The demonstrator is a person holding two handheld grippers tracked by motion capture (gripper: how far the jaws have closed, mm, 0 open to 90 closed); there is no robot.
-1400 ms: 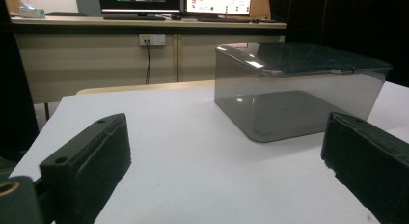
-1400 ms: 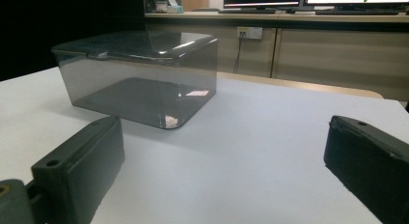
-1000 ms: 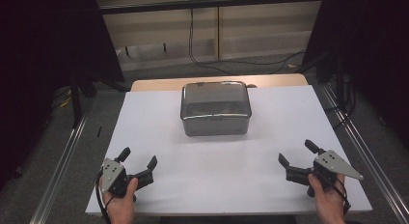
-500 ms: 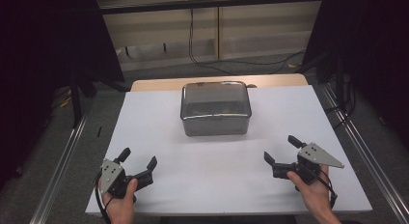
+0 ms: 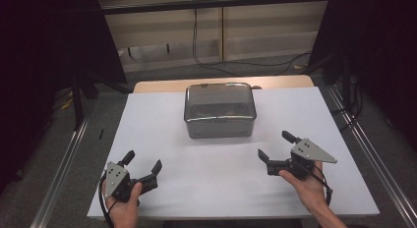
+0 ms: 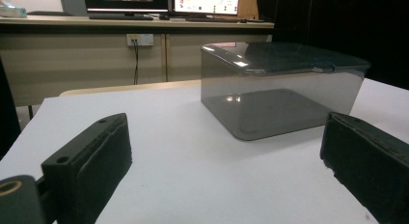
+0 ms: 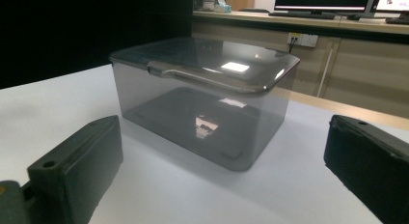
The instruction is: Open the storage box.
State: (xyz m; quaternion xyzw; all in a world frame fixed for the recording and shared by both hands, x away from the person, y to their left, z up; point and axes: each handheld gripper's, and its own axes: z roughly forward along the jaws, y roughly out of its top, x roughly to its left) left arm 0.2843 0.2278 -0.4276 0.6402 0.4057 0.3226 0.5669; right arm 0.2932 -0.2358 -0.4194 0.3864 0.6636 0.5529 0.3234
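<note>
A smoky grey translucent box with its lid on stands at the back middle of the white table. Nothing inside it can be made out. Near the front left corner a hand holds my left gripper open, well short of the box. My right gripper is open at the front right, jaws angled toward the box's front right corner, with a gap between them and the box. In the left gripper view the box lies ahead between the wide-apart jaws of the gripper. The right gripper view shows the box close ahead and the gripper open.
Metal rails run along both sides of the table. A wooden strip shows behind the white surface. Cables lie on the floor beyond. A desk with monitors stands farther back.
My right gripper has moved left and forward, closer to the box's front right corner, still open. The left gripper and the box have stayed put.
</note>
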